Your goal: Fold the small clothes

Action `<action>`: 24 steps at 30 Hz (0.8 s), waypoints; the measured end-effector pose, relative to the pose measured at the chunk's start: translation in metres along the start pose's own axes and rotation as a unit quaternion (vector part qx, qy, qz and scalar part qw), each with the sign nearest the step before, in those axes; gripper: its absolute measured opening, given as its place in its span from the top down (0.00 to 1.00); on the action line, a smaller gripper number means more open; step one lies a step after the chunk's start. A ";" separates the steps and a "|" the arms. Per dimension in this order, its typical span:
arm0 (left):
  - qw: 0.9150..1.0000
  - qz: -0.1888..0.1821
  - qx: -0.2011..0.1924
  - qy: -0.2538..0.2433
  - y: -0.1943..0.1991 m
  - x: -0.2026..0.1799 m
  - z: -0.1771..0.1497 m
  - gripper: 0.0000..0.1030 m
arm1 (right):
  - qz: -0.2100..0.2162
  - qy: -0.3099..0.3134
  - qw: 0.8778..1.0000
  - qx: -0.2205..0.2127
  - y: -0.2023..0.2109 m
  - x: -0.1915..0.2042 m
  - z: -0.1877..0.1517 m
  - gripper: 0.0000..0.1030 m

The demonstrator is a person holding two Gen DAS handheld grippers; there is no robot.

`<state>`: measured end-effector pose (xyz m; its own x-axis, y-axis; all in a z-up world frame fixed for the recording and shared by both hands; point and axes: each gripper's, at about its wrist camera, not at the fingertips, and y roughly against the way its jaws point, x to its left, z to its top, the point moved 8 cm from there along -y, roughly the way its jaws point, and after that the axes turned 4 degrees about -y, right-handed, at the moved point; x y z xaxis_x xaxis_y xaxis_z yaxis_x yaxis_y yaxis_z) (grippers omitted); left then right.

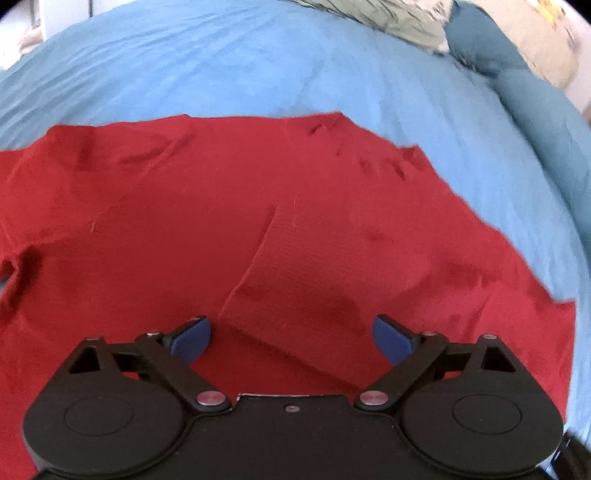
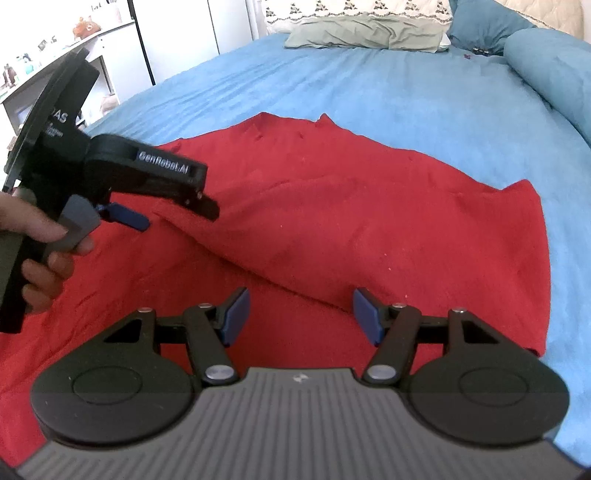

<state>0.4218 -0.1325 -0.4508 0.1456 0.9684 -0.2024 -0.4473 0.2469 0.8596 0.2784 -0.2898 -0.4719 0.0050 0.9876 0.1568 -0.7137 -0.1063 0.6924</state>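
Note:
A red garment (image 1: 295,221) lies spread on the blue bedsheet (image 1: 258,74), with one flap folded over itself along a slanted edge (image 2: 258,266). My left gripper (image 1: 291,325) hovers just over that fold, blue pads wide apart and nothing between them. The right wrist view shows the same left gripper (image 2: 177,219) from the side at the left, held in a person's hand (image 2: 37,236). My right gripper (image 2: 301,299) stands open above the near part of the red garment (image 2: 369,221), its pads on either side of the fold's lower end, not pressing the cloth.
A rolled teal blanket (image 2: 546,74) lies along the bed's right side. Pillows (image 2: 369,33) sit at the head of the bed. A white shelf with small items (image 2: 74,44) stands beyond the left edge. Bare blue sheet (image 2: 369,92) surrounds the garment.

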 end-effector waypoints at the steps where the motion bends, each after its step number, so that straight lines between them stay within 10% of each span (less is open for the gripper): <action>1: 1.000 -0.001 -0.005 0.007 -0.001 0.000 0.002 0.15 | -0.001 -0.001 1.000 0.000 0.001 0.000 -0.001 0.25; 7: 1.000 0.002 -0.006 0.018 0.000 0.001 0.010 0.89 | -0.006 -0.012 1.000 -0.004 0.005 -0.001 -0.002 0.24; 16: 0.995 -0.016 -0.093 -0.026 0.048 -0.013 0.049 0.90 | -0.004 -0.049 0.999 0.010 0.013 0.003 -0.009 0.24; 24: 0.986 0.045 -0.158 -0.022 0.070 0.053 0.064 0.90 | -0.035 -0.061 0.997 0.025 0.020 -0.011 -0.014 0.23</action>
<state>0.4548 -0.0666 -0.3716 0.1280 0.9862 -0.1053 -0.7113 0.1653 0.6831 0.2537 -0.3011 -0.4696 0.1403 0.9718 0.1895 -0.6733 -0.0467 0.7379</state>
